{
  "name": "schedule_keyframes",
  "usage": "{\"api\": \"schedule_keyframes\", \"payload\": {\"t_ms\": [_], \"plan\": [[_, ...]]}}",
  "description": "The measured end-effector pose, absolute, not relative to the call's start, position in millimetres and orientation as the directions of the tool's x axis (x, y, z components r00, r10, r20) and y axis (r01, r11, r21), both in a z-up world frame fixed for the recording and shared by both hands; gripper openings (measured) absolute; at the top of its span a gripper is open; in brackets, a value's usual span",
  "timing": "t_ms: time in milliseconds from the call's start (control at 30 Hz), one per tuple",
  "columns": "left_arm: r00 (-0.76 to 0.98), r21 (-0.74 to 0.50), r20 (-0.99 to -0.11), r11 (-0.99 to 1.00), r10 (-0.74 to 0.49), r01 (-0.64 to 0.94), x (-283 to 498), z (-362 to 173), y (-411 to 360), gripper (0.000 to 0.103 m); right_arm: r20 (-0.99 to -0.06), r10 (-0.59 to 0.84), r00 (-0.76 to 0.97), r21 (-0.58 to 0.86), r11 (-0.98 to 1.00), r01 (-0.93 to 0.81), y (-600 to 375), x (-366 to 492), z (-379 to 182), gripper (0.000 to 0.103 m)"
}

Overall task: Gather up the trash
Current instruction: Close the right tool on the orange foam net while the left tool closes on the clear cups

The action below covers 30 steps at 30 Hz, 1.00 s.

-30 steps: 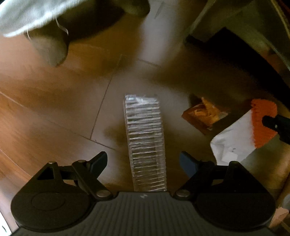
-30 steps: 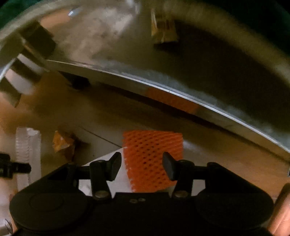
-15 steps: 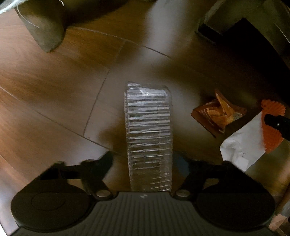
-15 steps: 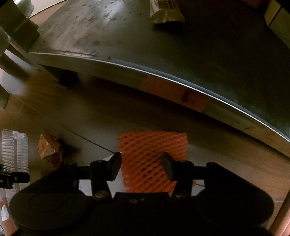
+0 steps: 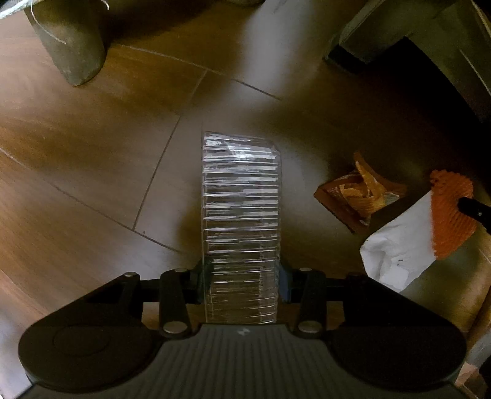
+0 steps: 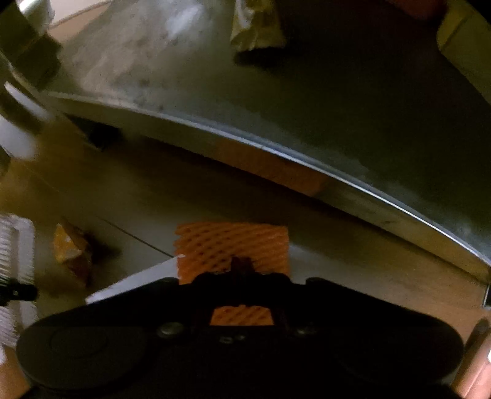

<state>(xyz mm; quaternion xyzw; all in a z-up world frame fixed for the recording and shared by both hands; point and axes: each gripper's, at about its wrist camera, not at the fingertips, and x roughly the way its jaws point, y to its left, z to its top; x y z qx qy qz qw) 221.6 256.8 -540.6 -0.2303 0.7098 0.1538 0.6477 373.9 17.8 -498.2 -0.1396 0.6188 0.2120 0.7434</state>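
Observation:
A clear ribbed plastic tray (image 5: 241, 196) lies lengthwise on the wooden floor. My left gripper (image 5: 241, 276) points straight down over its near end. Its jaws are closing, and both pads touch the tray's sides. To the right an orange foam net (image 5: 448, 214) rests on a sheet of white paper (image 5: 399, 245). In the right wrist view my right gripper (image 6: 241, 267) is shut, pinching the near edge of the orange foam net (image 6: 233, 242). A crumpled orange wrapper (image 5: 359, 196) lies between the tray and the net.
A low dark table (image 6: 307, 107) with a shiny metal edge stands just beyond the net, and a pale wrapper (image 6: 256, 27) lies on it. A person's socked foot (image 5: 73, 52) stands on the floor at the far left. One table leg (image 5: 368, 40) is at the upper right.
The left jaws came in from wide apart until they met the tray's sides, and the gripper sank a little. The right jaws snapped together on the foam net.

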Motion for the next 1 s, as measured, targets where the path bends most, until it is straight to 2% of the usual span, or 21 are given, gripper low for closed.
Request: {"api": "schedule_keyframes", "payload": {"t_ms": [100,167,233,333,500,867,1000], "plan": [[-0.051,-0.085,-0.99,0.842,-0.133,-0.532,222.0,-540.5,257.1,0.042,-0.969,0.202,0.14,0.114,0.874,-0.473,5.0,371.6,-482.6,0.002],[-0.052,-0.088,-0.989,0.843,-0.136,-0.531,221.6,-538.0,256.8,0.042,-0.965,0.23,0.125,0.146,0.869,-0.472,-5.4,370.7,-474.8,0.015],[-0.051,-0.092,-0.989,0.844,-0.139,-0.528,222.7,-538.0,256.2,0.042,-0.966,0.222,0.134,0.134,0.87,-0.474,-15.6,369.6,-471.0,0.018],[-0.049,-0.096,-0.989,0.848,-0.142,-0.522,224.9,-536.1,255.0,0.042,-0.97,0.211,0.119,0.135,0.879,-0.458,-28.0,373.3,-473.3,0.035],[-0.054,-0.097,-0.988,0.849,-0.146,-0.519,224.8,-536.7,256.1,0.042,-0.979,0.171,0.114,0.11,0.906,-0.409,-34.6,386.7,-490.2,0.037],[-0.071,-0.094,-0.986,0.851,-0.151,-0.517,229.5,-543.1,258.5,0.042,-0.982,0.131,0.132,0.062,0.9,-0.43,-13.4,381.5,-506.1,0.036],[-0.067,-0.096,-0.986,0.849,-0.153,-0.519,230.0,-543.2,259.7,0.042,-0.982,0.144,0.12,0.079,0.899,-0.43,-11.7,381.6,-506.9,0.03]]}}
